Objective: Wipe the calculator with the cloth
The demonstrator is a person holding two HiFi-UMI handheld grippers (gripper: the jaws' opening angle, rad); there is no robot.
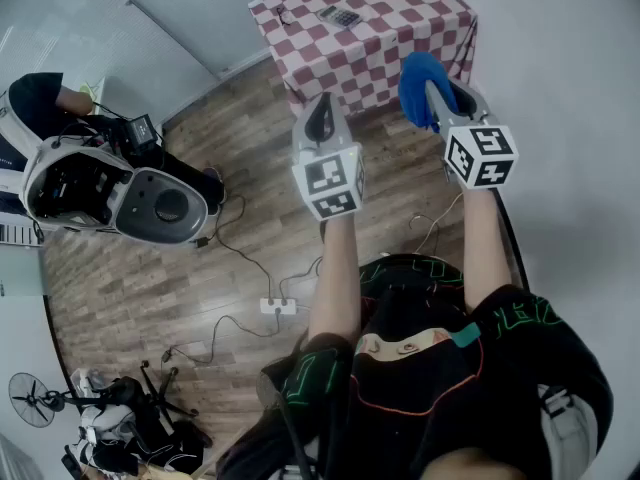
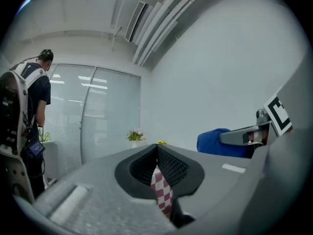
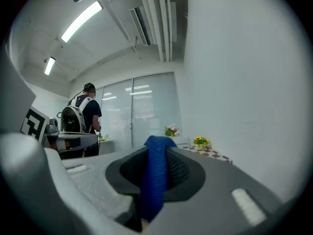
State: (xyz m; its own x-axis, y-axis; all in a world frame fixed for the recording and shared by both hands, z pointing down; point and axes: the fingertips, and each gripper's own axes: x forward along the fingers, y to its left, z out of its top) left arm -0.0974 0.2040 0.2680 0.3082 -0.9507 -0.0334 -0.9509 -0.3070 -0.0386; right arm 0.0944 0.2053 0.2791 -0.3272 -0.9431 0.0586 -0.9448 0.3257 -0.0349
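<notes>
Raised over open wooden plank floor (image 1: 200, 278), the left claw (image 1: 322, 106) has its jaws together on nothing. The right claw (image 1: 441, 96) is clamped on a bunched blue cloth (image 1: 418, 80). Farther off, a small dark calculator (image 1: 340, 16) lies left of centre on the red-and-white checked surface (image 1: 410, 23), well apart from both.

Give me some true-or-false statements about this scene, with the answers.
1. The right gripper is shut on the blue cloth. True.
2. The left gripper holds the calculator. False: its jaws are together and empty; the calculator lies on the table.
3. The cloth is touching the calculator. False: it is held up, well short of the table.
4. The table has a red-and-white checked cover. True.
</notes>
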